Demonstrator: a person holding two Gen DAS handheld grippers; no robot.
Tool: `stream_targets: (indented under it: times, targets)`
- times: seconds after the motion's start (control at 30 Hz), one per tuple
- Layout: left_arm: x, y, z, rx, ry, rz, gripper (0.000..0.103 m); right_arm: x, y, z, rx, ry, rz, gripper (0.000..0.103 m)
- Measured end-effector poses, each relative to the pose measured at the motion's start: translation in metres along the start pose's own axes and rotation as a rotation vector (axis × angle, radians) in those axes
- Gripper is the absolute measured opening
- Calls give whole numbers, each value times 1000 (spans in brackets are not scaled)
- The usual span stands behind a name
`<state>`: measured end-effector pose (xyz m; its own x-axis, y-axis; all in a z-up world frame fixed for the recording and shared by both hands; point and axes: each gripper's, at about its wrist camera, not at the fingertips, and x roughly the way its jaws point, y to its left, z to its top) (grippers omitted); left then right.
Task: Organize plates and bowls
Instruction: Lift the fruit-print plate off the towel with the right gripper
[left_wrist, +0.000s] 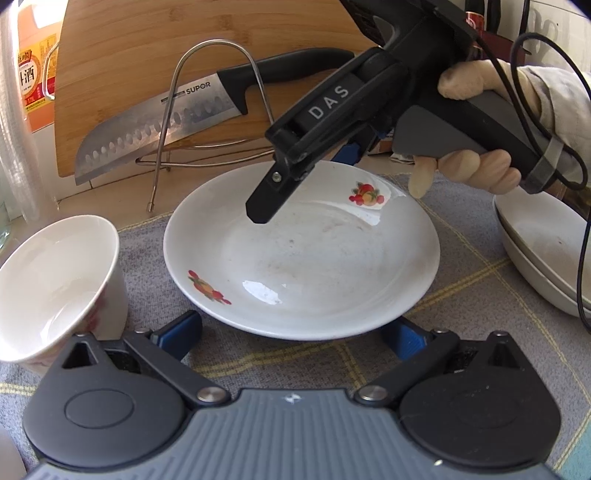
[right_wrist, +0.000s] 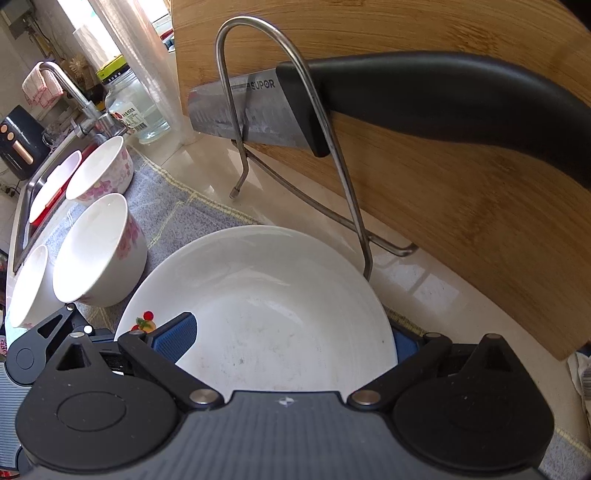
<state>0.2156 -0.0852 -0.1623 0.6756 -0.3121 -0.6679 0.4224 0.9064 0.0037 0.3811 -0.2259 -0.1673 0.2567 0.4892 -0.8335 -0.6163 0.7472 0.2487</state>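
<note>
Plate (left_wrist: 303, 251) sitting on grey checked cloth (left_wrist: 461, 280) on counter: white, shallow, glossy, fruit decals on rim, faint smudges inside. Left tool (left_wrist: 295, 334) spreading wide at near rim. Right tool (right_wrist: 291, 338) straddling far rim, fingers wide. Bowl (left_wrist: 55, 280) just beside.

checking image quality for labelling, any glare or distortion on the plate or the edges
Left wrist view: bright glare patches on the white fruit-print plate, corners vignetted dark. Right wrist view: fisheye bends the bamboo cutting board edge; background sink area looks washed out.
</note>
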Motion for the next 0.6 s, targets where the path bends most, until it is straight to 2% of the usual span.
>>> stream_targets:
  times: [0.6]
  targets:
    - [3, -1, 1, -1, -1, 1, 102, -1, -3, 3, -24, -8, 38, 103]
